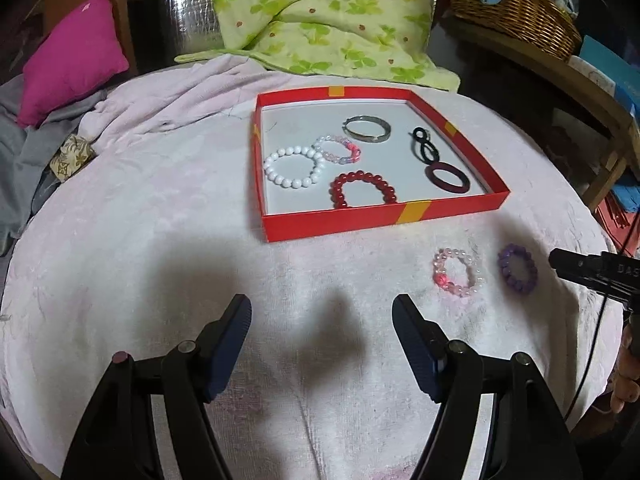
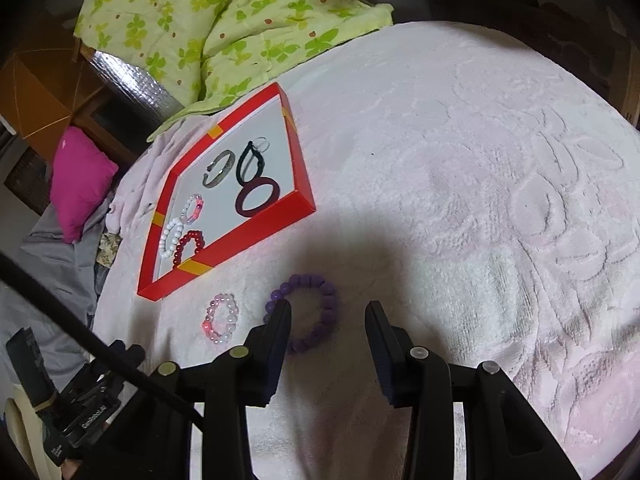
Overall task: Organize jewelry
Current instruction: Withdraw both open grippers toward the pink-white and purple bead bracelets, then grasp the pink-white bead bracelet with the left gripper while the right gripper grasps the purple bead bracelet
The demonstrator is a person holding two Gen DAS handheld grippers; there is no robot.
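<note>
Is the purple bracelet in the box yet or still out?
Out. The purple bracelet lies on the blanket in front of the red box, beside the pink bracelet. The open right gripper hovers over it.

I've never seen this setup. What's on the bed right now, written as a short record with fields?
container: red box lid, open-topped, on pink blanket
inside it: white bead bracelet, red bead bracelet, silver bangle, dark red bangle, others
still outside: purple bead bracelet, pink bead bracelet
left gripper: open, empty
right gripper: open, over purple bead bracelet
</note>
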